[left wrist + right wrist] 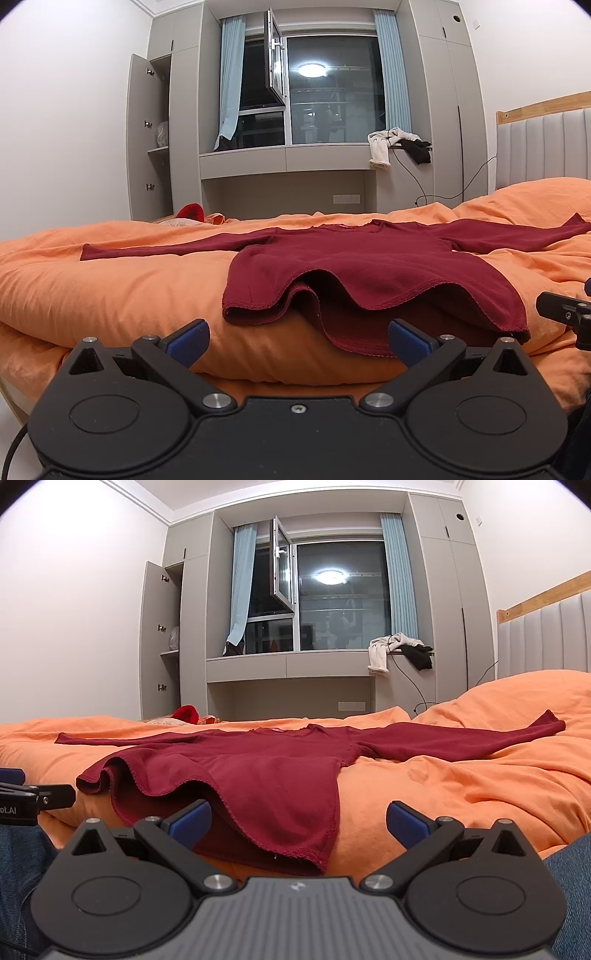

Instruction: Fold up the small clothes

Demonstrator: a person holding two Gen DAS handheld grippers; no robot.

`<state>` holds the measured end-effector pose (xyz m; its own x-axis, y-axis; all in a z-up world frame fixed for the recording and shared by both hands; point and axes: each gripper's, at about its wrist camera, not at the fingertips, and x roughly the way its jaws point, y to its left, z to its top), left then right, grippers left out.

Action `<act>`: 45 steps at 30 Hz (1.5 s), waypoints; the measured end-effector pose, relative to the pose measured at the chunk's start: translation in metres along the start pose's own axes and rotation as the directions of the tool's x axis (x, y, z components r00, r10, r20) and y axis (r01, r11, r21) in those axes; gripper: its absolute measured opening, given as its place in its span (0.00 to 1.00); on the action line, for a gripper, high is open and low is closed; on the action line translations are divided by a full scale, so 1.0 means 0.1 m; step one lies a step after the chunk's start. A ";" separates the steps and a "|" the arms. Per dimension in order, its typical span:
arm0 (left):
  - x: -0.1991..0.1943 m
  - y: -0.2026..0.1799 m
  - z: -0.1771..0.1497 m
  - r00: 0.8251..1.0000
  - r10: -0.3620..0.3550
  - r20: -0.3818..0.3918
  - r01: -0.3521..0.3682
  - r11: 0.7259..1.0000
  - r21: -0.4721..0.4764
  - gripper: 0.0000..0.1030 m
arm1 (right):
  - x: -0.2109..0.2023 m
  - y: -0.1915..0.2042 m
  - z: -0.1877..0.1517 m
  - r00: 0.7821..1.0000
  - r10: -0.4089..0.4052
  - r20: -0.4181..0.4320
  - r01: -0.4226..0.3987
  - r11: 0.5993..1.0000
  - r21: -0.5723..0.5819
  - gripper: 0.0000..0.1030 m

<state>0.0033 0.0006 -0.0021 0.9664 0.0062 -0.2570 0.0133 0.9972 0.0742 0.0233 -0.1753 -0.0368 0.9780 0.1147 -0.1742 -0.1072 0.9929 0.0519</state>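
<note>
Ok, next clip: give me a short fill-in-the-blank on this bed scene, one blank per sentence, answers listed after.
1. The dark red long-sleeved top lies spread on an ____ duvet.
2. Both sleeves of the top are stretched ____ to the sides.
3. The left gripper and the right gripper both have their blue-padded jaws ____.
4. The top's hem, nearest the grippers, hangs over the bed's ____.

Answers: orange; out; open; edge

**Dark red on orange**

The long-sleeved top (343,266) is plain dark red. The duvet (110,288) under it is plain orange. Curtains (400,579) are pale blue, cupboards (443,609) grey, and both grippers' finger pads (190,821) blue on black.
</note>
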 end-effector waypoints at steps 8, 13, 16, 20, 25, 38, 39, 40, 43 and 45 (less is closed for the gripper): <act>0.00 0.00 0.01 1.000 0.000 -0.002 0.000 1.000 -0.001 1.00 | 0.00 0.00 0.00 1.000 0.000 -0.001 0.000 1.000 0.001 1.00; 0.00 0.00 0.01 1.000 0.000 -0.003 0.000 1.000 -0.002 1.00 | 0.00 0.00 0.00 1.000 0.000 -0.001 0.000 1.000 0.002 1.00; 0.01 0.00 0.01 1.000 0.000 -0.004 0.000 1.000 -0.002 1.00 | 0.00 0.00 0.00 1.000 0.000 -0.002 0.000 1.000 0.002 1.00; 0.01 0.00 0.01 1.000 0.000 -0.003 0.000 1.000 -0.002 1.00 | 0.00 0.00 0.00 1.000 0.000 -0.001 0.000 1.000 0.003 1.00; 0.00 0.00 0.01 1.000 -0.001 -0.004 0.001 1.000 -0.003 1.00 | 0.00 0.00 0.00 1.000 0.000 -0.002 0.000 1.000 0.003 1.00; 0.01 0.01 0.01 1.000 0.000 -0.005 0.000 1.000 -0.004 1.00 | 0.01 0.00 0.00 1.000 0.000 -0.003 0.000 1.000 0.004 1.00; 0.00 0.01 0.01 1.000 0.000 -0.006 0.000 1.000 -0.004 1.00 | 0.01 0.01 0.00 1.000 -0.001 -0.003 0.001 1.000 0.005 1.00; 0.00 0.01 0.01 1.000 -0.001 -0.006 0.001 1.000 -0.004 1.00 | 0.01 0.01 0.00 1.000 -0.001 -0.003 0.001 1.000 0.005 1.00; 0.01 0.01 0.01 1.000 -0.001 -0.006 0.001 1.000 -0.004 1.00 | 0.01 0.01 0.00 1.000 -0.001 -0.003 0.001 1.000 0.005 1.00; 0.01 0.01 0.01 1.000 -0.001 -0.006 0.001 1.000 -0.004 1.00 | 0.01 0.01 0.00 1.000 -0.001 -0.003 0.001 1.000 0.005 1.00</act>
<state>0.0043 0.0011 -0.0008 0.9648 0.0061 -0.2629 0.0127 0.9975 0.0698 0.0238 -0.1744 -0.0370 0.9775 0.1138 -0.1774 -0.1053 0.9928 0.0566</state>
